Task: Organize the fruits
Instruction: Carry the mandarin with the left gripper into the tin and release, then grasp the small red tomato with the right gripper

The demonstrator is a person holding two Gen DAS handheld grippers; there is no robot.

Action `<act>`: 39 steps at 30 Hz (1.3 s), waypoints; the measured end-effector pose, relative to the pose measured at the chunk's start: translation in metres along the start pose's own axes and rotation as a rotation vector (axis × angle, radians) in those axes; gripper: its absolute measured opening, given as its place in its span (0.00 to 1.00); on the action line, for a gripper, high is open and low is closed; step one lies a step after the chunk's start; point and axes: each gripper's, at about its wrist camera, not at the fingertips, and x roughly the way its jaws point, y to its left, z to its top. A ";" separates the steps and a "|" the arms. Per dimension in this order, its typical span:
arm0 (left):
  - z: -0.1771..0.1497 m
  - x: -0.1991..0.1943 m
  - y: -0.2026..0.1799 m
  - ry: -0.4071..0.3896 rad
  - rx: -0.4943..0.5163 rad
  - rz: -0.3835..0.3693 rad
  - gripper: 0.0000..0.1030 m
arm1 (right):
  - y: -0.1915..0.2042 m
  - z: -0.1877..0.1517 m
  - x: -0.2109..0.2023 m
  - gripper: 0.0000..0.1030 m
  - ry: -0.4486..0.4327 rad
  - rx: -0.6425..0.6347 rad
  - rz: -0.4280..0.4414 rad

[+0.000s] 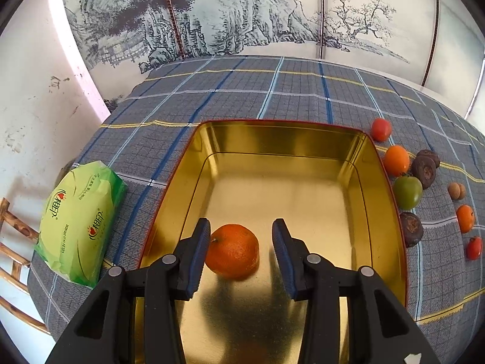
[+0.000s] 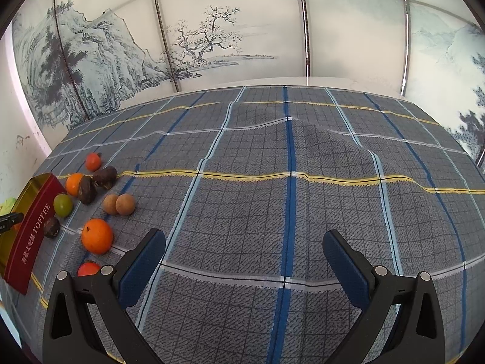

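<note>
Orange set down in the tin

The left hand-held gripper (image 1: 241, 239) stands parted around the orange (image 1: 233, 251), resting inside the gold tin (image 1: 385, 182); the right hand-held gripper (image 2: 244, 248) hangs wide open, empty, near remaining fruits (image 2: 97, 236) on the counter (image 2: 272, 197).

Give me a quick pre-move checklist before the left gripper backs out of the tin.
1. Orange resting on tin floor: ok.
2. Left gripper released: ok on the far pad, gap visible; near pad contact cannot tell.
3. Tin otherwise free of fruit: ok.
4. Right gripper open, nothing between jaws: ok.
5. Remaining fruit on cloth, e.g. green tomato: not ok, still outside.
</note>
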 end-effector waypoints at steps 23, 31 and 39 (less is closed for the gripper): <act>-0.037 -0.107 -0.039 -0.261 0.020 -0.151 0.83 | 0.106 -0.037 -0.032 0.71 0.029 -0.408 0.329; -0.047 -0.113 -0.048 -0.264 0.044 -0.169 0.83 | 0.119 -0.047 -0.013 0.46 0.100 -0.478 0.288; -0.060 -0.119 -0.023 -0.255 -0.078 -0.197 0.83 | 0.125 -0.037 -0.019 0.31 0.119 -0.472 0.343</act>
